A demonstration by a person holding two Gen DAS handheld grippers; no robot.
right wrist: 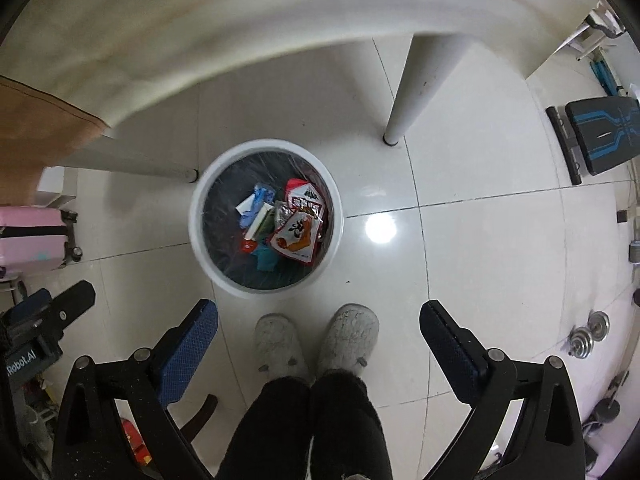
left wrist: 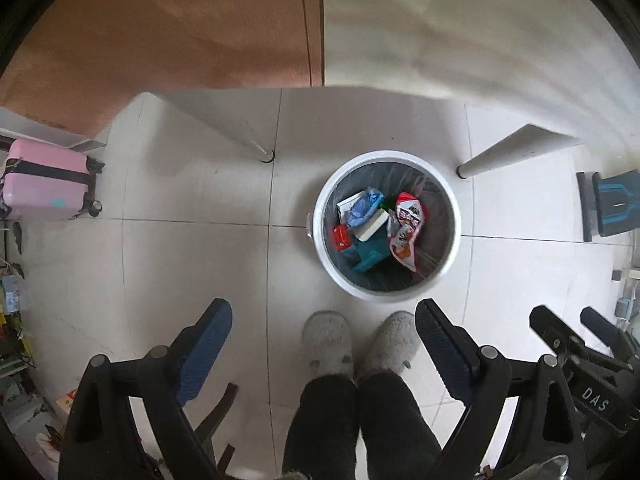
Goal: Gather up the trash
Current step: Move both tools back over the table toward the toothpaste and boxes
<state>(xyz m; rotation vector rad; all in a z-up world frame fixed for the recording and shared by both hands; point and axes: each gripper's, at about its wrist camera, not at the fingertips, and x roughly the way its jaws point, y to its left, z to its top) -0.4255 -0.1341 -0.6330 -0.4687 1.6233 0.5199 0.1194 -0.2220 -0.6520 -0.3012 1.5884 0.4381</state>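
Observation:
A round white bin with a dark liner stands on the tiled floor. Inside lie a red-and-white snack wrapper, a crumpled blue wrapper, a teal box and a small red packet. My left gripper points down over the floor short of the bin, jaws wide and empty. Likewise the right gripper hangs open with nothing between its blue pads. The right gripper also shows at the lower right of the left wrist view.
A person's grey slippers stand just in front of the bin. White table legs flank the bin under a table edge. A pink suitcase sits at left, a black-and-blue bench and dumbbell weights at right.

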